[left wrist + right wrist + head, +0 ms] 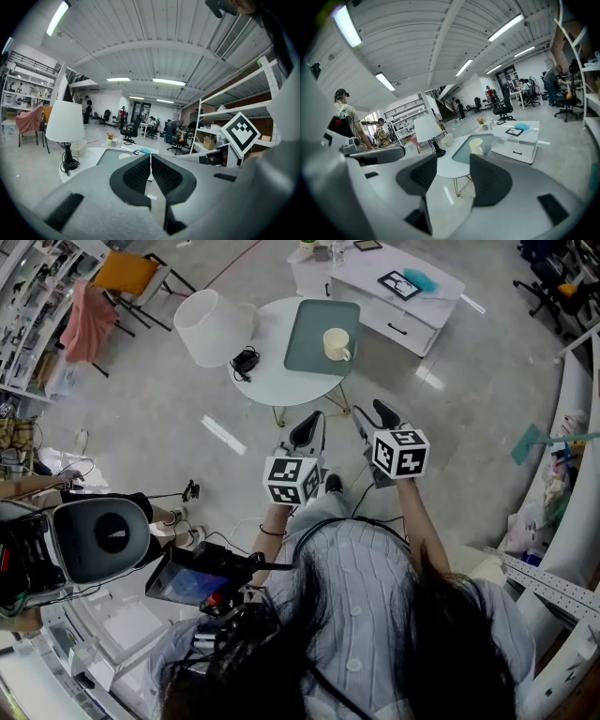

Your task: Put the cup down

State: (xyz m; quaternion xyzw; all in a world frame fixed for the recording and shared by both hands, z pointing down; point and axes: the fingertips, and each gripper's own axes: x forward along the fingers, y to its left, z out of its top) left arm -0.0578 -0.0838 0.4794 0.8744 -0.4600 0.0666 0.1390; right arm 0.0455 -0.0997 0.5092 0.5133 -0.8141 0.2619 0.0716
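A cream cup (337, 344) stands upright on a green tray (309, 348) on a round white table (272, 382); no gripper touches it. Both grippers are held in the air well short of the table. In the head view my left gripper (308, 430) has its jaws together, and its own view shows the left gripper (150, 165) shut with nothing in it. My right gripper (373, 415) hangs beside it. In the right gripper view the right gripper (453, 164) has its jaws apart and empty, with the cup (476, 146) far ahead between them.
A white lamp (210, 326) and a black cable bundle (246, 360) share the round table. Behind it is a low white cabinet (394, 296) with a picture frame. A chair (127, 276) stands far left, and equipment and shelving crowd the near left and right edges.
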